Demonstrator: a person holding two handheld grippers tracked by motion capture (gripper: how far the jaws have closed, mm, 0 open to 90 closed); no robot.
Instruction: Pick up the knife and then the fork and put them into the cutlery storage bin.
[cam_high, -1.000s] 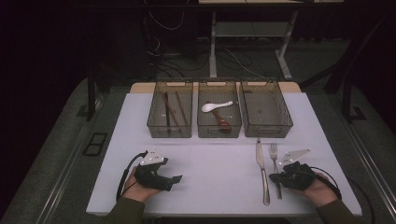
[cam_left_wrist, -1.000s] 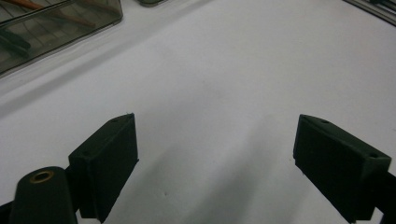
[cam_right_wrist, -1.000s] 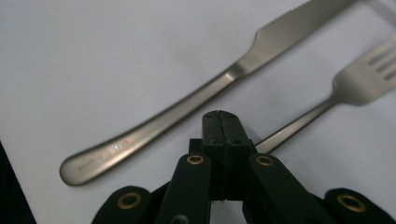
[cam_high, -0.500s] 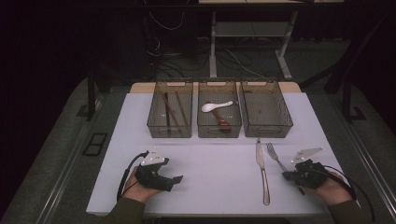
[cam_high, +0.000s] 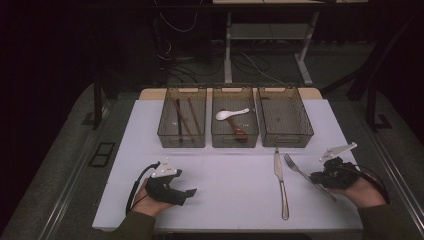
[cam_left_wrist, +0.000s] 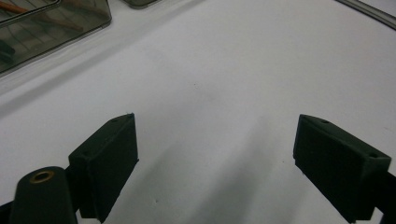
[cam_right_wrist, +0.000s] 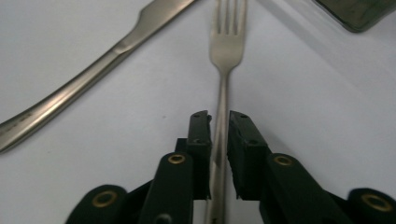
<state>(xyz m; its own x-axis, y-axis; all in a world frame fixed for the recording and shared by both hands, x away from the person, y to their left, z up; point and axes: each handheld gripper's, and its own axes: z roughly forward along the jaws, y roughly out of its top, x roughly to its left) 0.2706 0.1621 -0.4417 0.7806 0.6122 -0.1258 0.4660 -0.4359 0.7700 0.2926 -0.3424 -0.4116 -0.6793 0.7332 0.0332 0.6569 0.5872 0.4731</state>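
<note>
- Three bins (cam_high: 233, 131) stood at the table's (cam_high: 150, 125) far edge, unchanged.
- The left gripper (cam_high: 176, 190) stayed idle, jaws spread over bare tabletop.
- The right gripper (cam_right_wrist: 218, 126) had clamped the fork (cam_right_wrist: 227, 44) beside the knife (cam_right_wrist: 88, 74), swinging it askew; lifting probably came next.

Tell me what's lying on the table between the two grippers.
In the high view, the knife lies between the left gripper and the right gripper, which is shut on the fork. Otherwise bare white tabletop.
</note>
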